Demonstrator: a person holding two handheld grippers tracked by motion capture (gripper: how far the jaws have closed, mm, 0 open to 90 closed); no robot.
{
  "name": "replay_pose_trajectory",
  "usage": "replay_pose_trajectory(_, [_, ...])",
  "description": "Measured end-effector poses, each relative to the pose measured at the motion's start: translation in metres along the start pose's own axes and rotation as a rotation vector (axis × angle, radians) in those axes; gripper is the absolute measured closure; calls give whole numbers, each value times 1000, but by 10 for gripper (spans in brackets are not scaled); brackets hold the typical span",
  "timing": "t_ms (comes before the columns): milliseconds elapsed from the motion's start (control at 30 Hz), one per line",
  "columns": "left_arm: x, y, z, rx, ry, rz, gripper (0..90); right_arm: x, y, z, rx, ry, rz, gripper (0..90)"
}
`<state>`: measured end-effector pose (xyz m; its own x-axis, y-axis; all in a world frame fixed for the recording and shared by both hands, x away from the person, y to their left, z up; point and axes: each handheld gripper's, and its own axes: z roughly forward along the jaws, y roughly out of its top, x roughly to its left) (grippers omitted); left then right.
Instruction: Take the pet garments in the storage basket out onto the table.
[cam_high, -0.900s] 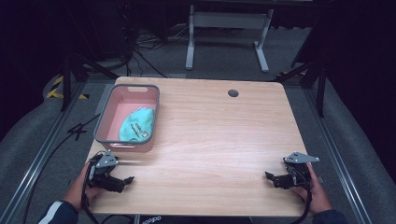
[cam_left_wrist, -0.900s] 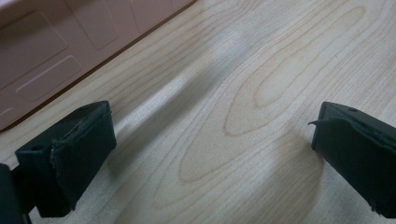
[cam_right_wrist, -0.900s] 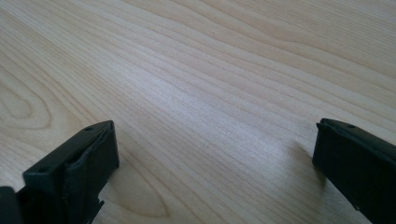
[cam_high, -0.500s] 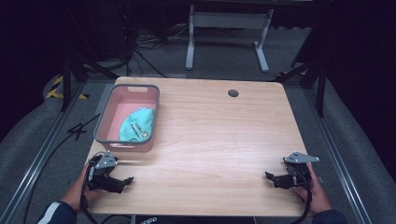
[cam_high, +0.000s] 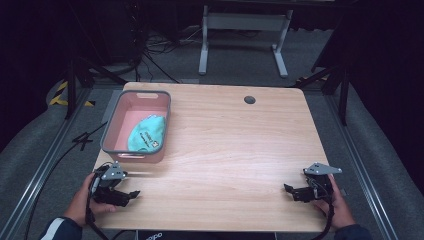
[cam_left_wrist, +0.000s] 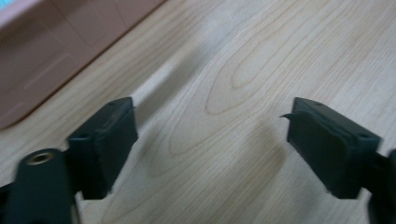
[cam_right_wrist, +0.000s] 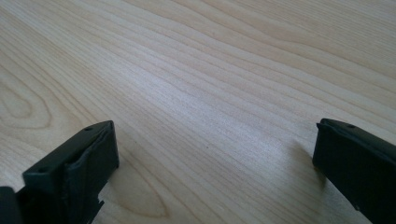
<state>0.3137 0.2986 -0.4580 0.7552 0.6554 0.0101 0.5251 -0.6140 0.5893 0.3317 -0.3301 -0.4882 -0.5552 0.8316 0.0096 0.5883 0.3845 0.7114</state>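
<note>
High view has a teal cloth (cam_high: 145, 134) lying in the pink bin (cam_high: 111, 128); probably soft, light, pinch a raised fold; left gripper (cam_high: 131, 194) and right gripper (cam_high: 290, 189) both gape wide, empty.

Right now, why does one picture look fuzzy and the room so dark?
Left gripper view: the pink bin and the left claw are soft, blurry. Right gripper view: sharper wood grain. High view: light falls on the table; the floor around stays dim.

Barely any change: left gripper (cam_high: 131, 194) perhaps slightly shifted
</note>
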Motion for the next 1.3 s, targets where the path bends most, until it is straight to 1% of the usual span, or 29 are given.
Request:
replay_pose_trajectory(33, [0, 1, -2, -7, 3, 4, 182, 0, 0, 0, -1, 0, -1, 6])
replay_pose_trajectory(100, [-1, 3, -7, -17, 8, -4, 180, 0, 0, 0, 0, 0, 0, 6])
replay_pose_trajectory(133, [0, 4, -12, -32, 17, -2, 179, 0, 0, 0, 0, 0, 0, 6])
replay_pose_trajectory(233, [1, 6, -16, -43, 17, -4, 180, 0, 0, 0, 0, 0, -1, 6])
replay_pose_trajectory(267, [1, 8, -21, -46, 21, 4, 179, 0, 0, 0, 0, -1, -1, 5])
replay_pose_trajectory(300, [1, 8, -21, -46, 21, 4, 179, 0, 0, 0, -1, 0, -1, 6])
replay_pose_trajectory(333, [0, 10, -28, -63, 31, 4, 180, 0, 0, 0, 0, 0, -1, 6])
replay_pose_trajectory(367, [0, 10, -28, -63, 31, 4, 180, 0, 0, 0, 0, 0, 0, 6])
replay_pose_trajectory(433, [0, 13, -33, -75, 56, 1, 180, 0, 0, 0, 0, 0, -1, 6])
replay_pose_trajectory(467, [0, 15, -36, -86, 54, -4, 180, 0, 0, 0, 0, -1, -1, 6])
replay_pose_trajectory(500, [0, 16, -39, -92, 61, -7, 180, 0, 0, 0, 0, 0, -1, 6])
replay_pose_trajectory(533, [0, 18, -41, -91, 66, -7, 180, 0, 0, 0, 0, 0, 0, 6])
replay_pose_trajectory(567, [0, 19, -42, -93, 74, -4, 180, 0, 0, 0, 0, 0, 0, 6])
replay_pose_trajectory(667, [2, 24, -47, -100, 78, -11, 180, 0, 0, 0, 0, -1, -1, 6])
replay_pose_trajectory(767, [4, 30, -51, -124, 95, -18, 180, 0, 0, 0, 0, -1, -1, 6])
replay_pose_trajectory(800, [5, 32, -52, -131, 96, -11, 180, 0, 0, 0, 0, 0, -1, 6])
replay_pose_trajectory(900, [6, 37, -54, -134, 94, -17, 180, 0, 0, 0, -1, -1, -1, 6])
replay_pose_trajectory(967, [7, 43, -56, -133, 95, 2, 179, 0, 0, 0, 0, 0, 0, 6])
replay_pose_trajectory(1033, [7, 48, -58, -132, 107, 17, 180, 0, 0, 0, 0, -1, -1, 6])
replay_pose_trajectory(1067, [8, 50, -60, -143, 96, 7, 180, 0, 0, 0, 0, 0, -1, 6])
replay_pose_trajectory(1100, [10, 53, -62, -146, 92, 14, 180, 0, 0, 0, 0, 0, -1, 6])
replay_pose_trajectory(1133, [12, 59, -64, -148, 104, 20, 179, 0, 0, 0, 1, 0, -1, 6])
replay_pose_trajectory(1167, [12, 59, -64, -148, 104, 20, 178, 0, 0, 0, 1, 0, -1, 6])
replay_pose_trajectory(1200, [14, 63, -66, -148, 103, 26, 178, 0, 0, 0, 0, 0, -1, 6])
replay_pose_trajectory(1233, [14, 65, -66, -147, 103, 21, 178, 0, 0, 0, 0, 0, 0, 6])
replay_pose_trajectory(1267, [15, 67, -67, -144, 109, 29, 178, 0, 0, 0, 0, 0, -1, 6])
replay_pose_trajectory(1300, [16, 70, -67, -144, 107, 25, 178, 0, 0, 0, 0, -1, -1, 6])
